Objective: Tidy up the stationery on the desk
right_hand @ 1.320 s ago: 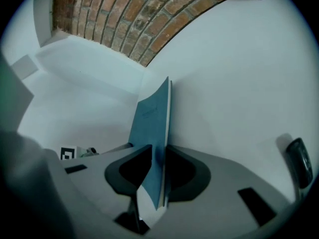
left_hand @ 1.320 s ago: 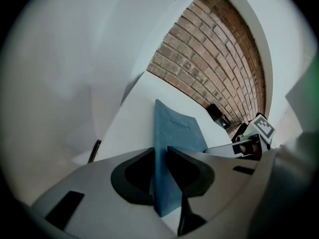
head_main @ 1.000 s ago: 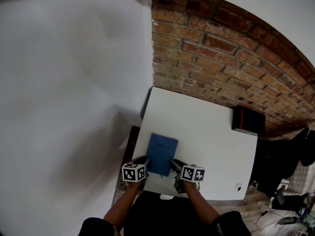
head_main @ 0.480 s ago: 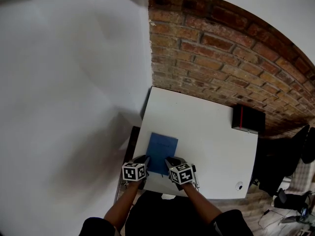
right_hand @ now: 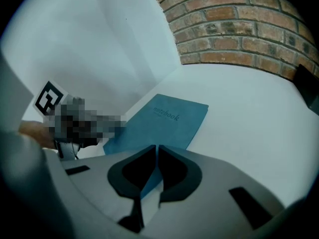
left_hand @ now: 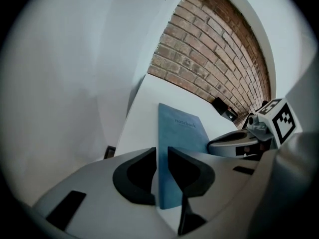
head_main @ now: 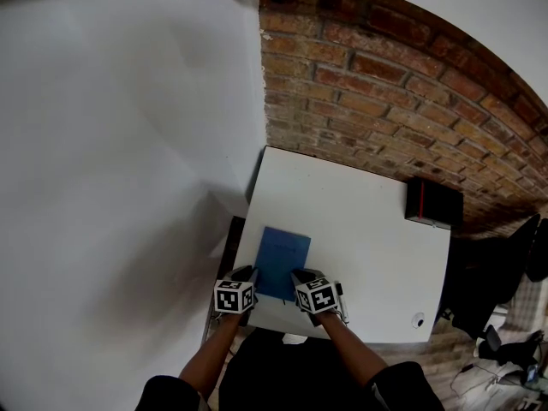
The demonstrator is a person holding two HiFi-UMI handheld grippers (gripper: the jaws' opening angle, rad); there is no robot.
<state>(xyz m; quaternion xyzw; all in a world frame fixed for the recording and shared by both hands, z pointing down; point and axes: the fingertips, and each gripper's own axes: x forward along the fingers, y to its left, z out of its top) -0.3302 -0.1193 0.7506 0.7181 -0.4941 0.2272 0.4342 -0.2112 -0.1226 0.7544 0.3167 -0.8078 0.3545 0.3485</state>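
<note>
Since the blue notebook (head_main: pixel 282 264) looks thin and soft-covered, I judge it light and easy to lift. It would probably bend or droop if raised by one corner alone, and its smooth cover should slide on the white desk (head_main: pixel 360 221) rather than catch. It lies title side up at the lower left of the desk in the head view, with its short near edge close to the desk's front edge. The surest hold seems to be the two near corners taken together, so the sheet stays level instead of sagging. A shallow bite on the cover could slip or crease it.

The right gripper (right_hand: pixel 156 148) has just been closing. Its jaws stand almost together, with a sliver of the notebook's near right corner pinched between them. The left gripper (left_hand: pixel 161 151) sits at the near left corner with its jaws apart and the notebook's left edge running up through the gap. A strip of bare desk shows beside one pad, so I read it as straddling the edge, not clamping it. In the head view the two grippers sit side by side at lower centre.

Further out, a black box (head_main: pixel 434 204) stands at the desk's upper right corner against the brick wall (head_main: pixel 385 84), well apart from the notebook. A small round thing (head_main: pixel 417 320) rests near the desk's lower right corner. A white wall (head_main: pixel 128 144) fills the left of the frame.
</note>
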